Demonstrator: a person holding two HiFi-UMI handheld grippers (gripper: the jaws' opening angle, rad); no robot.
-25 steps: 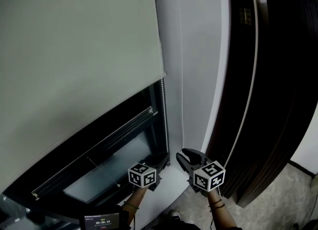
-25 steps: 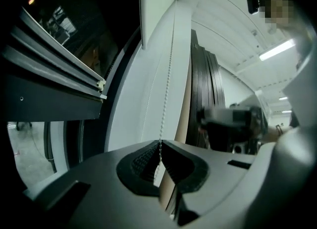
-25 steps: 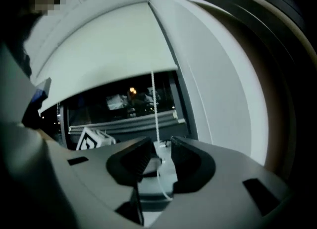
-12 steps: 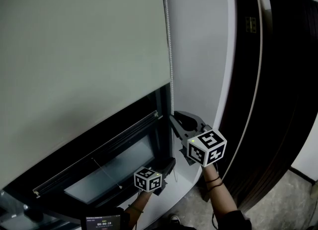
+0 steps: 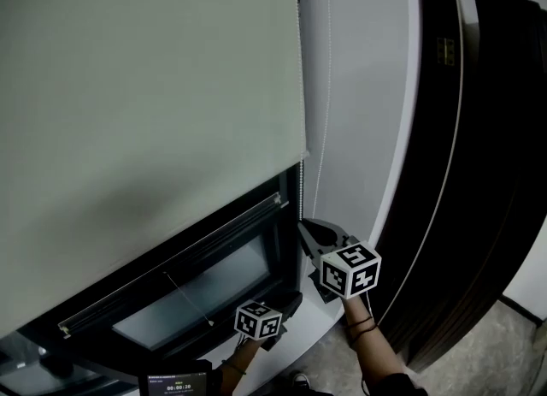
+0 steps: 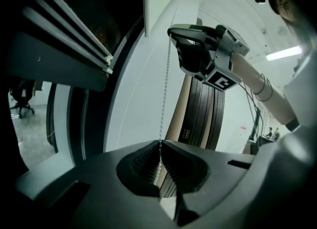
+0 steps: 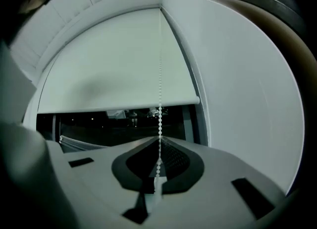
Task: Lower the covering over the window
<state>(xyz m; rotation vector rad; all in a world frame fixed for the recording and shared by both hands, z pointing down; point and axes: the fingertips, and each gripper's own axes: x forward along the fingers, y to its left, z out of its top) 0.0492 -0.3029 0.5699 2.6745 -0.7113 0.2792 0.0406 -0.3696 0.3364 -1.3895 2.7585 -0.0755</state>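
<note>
A pale roller blind [image 5: 145, 103] covers most of the window; its lower edge [image 7: 119, 105] hangs above a dark strip of glass. A white bead chain [image 5: 301, 193] drops along the blind's right side. My right gripper [image 5: 304, 228] is at the chain just below the blind's corner. Its jaws have just been closing with the chain [image 7: 160, 119] between them, and the right gripper [image 7: 159, 139] is now shut on it. Lower down, near the sill, my left gripper [image 5: 293, 298] is shut on the same chain [image 6: 166, 89]. The chain runs taut from the left gripper [image 6: 160, 142] up to the right gripper [image 6: 171, 30].
The uncovered window [image 5: 197, 274] is dark, with a white sill [image 5: 299, 334] under the grippers. A white wall strip [image 5: 359, 129] stands right of the chain. Beyond it are tall dark curved panels [image 5: 479, 172]. A small lit screen [image 5: 175, 381] sits at the bottom edge.
My right gripper rose from sill level to the chain and its open jaws closed on it. The left gripper sank with the chain. The blind's lower edge hangs slightly lower.
</note>
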